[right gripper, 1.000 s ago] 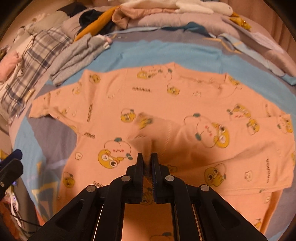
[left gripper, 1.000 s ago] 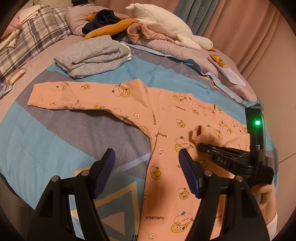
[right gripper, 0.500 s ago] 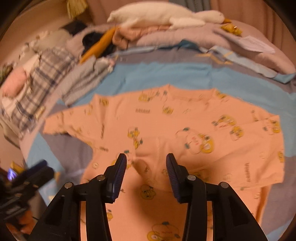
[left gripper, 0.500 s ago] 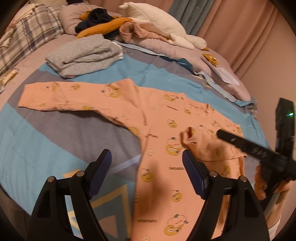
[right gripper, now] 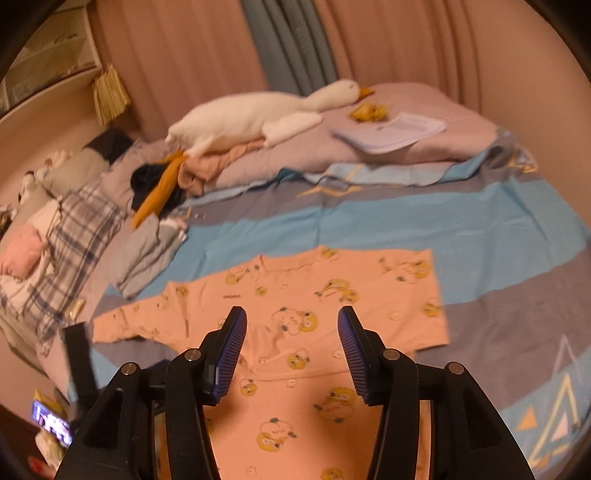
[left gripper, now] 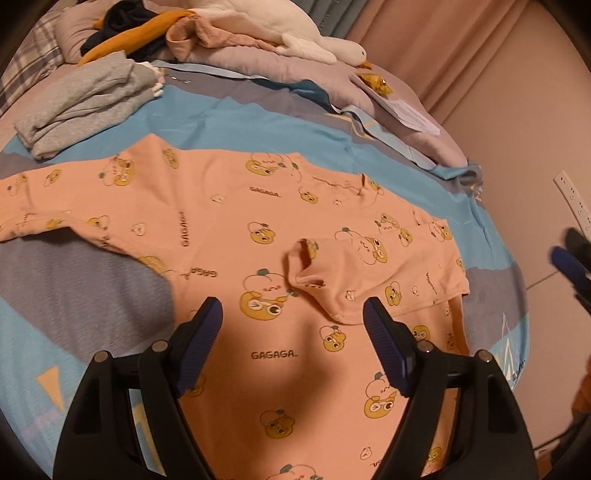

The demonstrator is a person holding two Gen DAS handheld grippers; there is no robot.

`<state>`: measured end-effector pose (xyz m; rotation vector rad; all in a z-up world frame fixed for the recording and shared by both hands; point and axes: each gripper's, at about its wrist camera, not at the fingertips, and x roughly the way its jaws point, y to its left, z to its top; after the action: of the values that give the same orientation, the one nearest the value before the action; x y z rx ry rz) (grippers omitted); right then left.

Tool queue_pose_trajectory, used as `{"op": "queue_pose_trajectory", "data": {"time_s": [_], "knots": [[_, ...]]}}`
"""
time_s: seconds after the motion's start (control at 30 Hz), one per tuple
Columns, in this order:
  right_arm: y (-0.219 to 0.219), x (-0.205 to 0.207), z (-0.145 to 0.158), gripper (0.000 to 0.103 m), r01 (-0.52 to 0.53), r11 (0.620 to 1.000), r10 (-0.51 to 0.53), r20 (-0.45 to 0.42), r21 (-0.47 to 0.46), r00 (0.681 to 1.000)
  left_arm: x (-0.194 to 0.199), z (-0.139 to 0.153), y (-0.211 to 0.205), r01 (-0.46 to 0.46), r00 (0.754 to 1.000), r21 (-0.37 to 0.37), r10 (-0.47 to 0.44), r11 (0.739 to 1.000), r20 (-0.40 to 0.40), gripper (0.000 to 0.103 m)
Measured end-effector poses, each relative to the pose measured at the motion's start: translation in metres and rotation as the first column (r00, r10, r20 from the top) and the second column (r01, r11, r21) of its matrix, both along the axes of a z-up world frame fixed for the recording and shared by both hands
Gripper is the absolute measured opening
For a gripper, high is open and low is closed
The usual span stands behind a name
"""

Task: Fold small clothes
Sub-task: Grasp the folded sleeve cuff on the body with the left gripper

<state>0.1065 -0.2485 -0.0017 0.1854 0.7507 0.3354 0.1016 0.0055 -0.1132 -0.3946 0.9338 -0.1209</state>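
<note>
A peach long-sleeved shirt (left gripper: 229,229) printed with yellow ducks lies flat on the bed. One sleeve (left gripper: 343,280) is folded across the chest, its cuff puckered near the middle. The other sleeve (left gripper: 33,210) stretches out to the left. My left gripper (left gripper: 291,310) hovers open over the shirt's lower body, nothing between its fingers. My right gripper (right gripper: 291,317) is raised above the shirt (right gripper: 332,295), its jaws opening and empty. In the left wrist view the right gripper shows only as blurred blue pads (left gripper: 569,262) at the right edge.
Folded grey clothes (left gripper: 85,103) lie beyond the shirt at the left. A heap of orange and dark garments (left gripper: 136,33), a white goose plush (left gripper: 288,33) and papers (left gripper: 410,110) sit on the pillows behind. A plaid blanket (right gripper: 74,236) lies far left. The wall is close on the right.
My right gripper let go of the folded sleeve's cuff, opened, and rose back away from the shirt. My left gripper moved rightward over the shirt's body.
</note>
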Motion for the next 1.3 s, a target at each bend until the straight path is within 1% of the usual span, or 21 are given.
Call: {"op": "queue_pose_trajectory", "data": {"time_s": [0.13,0.33,0.4,0.53,0.67,0.73,0.8,0.83,0.9,0.93,0.97,1.0,1.03,1.17,1.3], "knots": [[-0.008,-0.016,0.01,0.056,0.023,1.0,-0.024,0.035,0.011,0.999,0.006,-0.003,-0.002,0.011,1.0,-0.013,-0.011,1.0,0.014,0.078],[-0.003,-0.019,0.015,0.056,0.013,1.0,-0.014,0.066,0.014,0.998,0.022,-0.015,-0.005,0.014,1.0,-0.068,-0.014,0.998,0.009,0.073],[-0.005,-0.017,0.013,0.056,0.023,1.0,-0.024,0.063,0.012,0.998,0.027,-0.02,-0.006,0.014,1.0,-0.083,-0.014,0.996,-0.004,0.071],[-0.008,-0.013,0.004,0.056,0.035,0.999,-0.036,0.038,0.016,0.999,0.037,-0.03,-0.005,0.005,1.0,-0.132,-0.009,0.991,-0.027,0.062],[-0.01,-0.004,-0.007,0.056,0.082,0.996,-0.082,0.021,-0.027,0.996,0.044,-0.04,-0.007,0.004,0.998,-0.172,-0.013,0.985,-0.055,0.052],[-0.013,0.004,-0.015,0.056,0.109,0.993,-0.109,0.011,-0.05,0.994,0.047,-0.044,-0.009,0.013,0.998,-0.185,-0.024,0.983,-0.058,0.051],[-0.017,0.009,-0.022,0.056,0.123,0.991,-0.123,-0.008,-0.054,0.992,0.048,-0.046,-0.012,0.021,0.998,-0.18,-0.03,0.984,-0.051,0.05],[-0.019,0.011,-0.025,0.056,0.127,0.99,-0.128,-0.016,-0.055,0.992,0.049,-0.047,-0.012,0.023,0.998,-0.177,-0.032,0.984,-0.048,0.048],[-0.025,0.018,-0.033,0.056,0.139,0.989,-0.141,-0.038,-0.051,0.989,0.052,-0.048,-0.014,0.024,0.998,-0.177,-0.033,0.984,-0.046,0.039],[-0.027,0.02,-0.035,0.056,0.144,0.988,-0.147,-0.046,-0.049,0.988,0.054,-0.05,-0.014,0.024,0.998,-0.178,-0.033,0.984,-0.05,0.029],[-0.028,0.021,-0.037,0.056,0.148,0.988,-0.15,-0.053,-0.048,0.987,0.055,-0.051,-0.015,0.026,0.998,-0.178,-0.036,0.984,-0.054,0.02],[-0.031,0.024,-0.041,0.056,0.153,0.987,-0.155,-0.063,-0.045,0.986,0.056,-0.052,-0.015,0.028,0.998,-0.177,-0.039,0.984,-0.057,0.017],[-0.034,0.027,-0.044,0.056,0.16,0.986,-0.162,-0.074,-0.042,0.984,0.057,-0.052,-0.016,0.03,0.998,-0.17,-0.04,0.985,-0.055,0.011],[-0.042,0.033,-0.053,0.056,0.181,0.983,-0.184,-0.098,-0.039,0.978,0.056,-0.043,-0.017,0.028,0.999,-0.146,-0.035,0.989,-0.039,0.008],[-0.053,0.041,-0.062,0.056,0.209,0.977,-0.211,-0.131,-0.03,0.969,0.056,-0.015,-0.01,0.03,0.999,-0.15,-0.026,0.988,0.022,0.008]]}}
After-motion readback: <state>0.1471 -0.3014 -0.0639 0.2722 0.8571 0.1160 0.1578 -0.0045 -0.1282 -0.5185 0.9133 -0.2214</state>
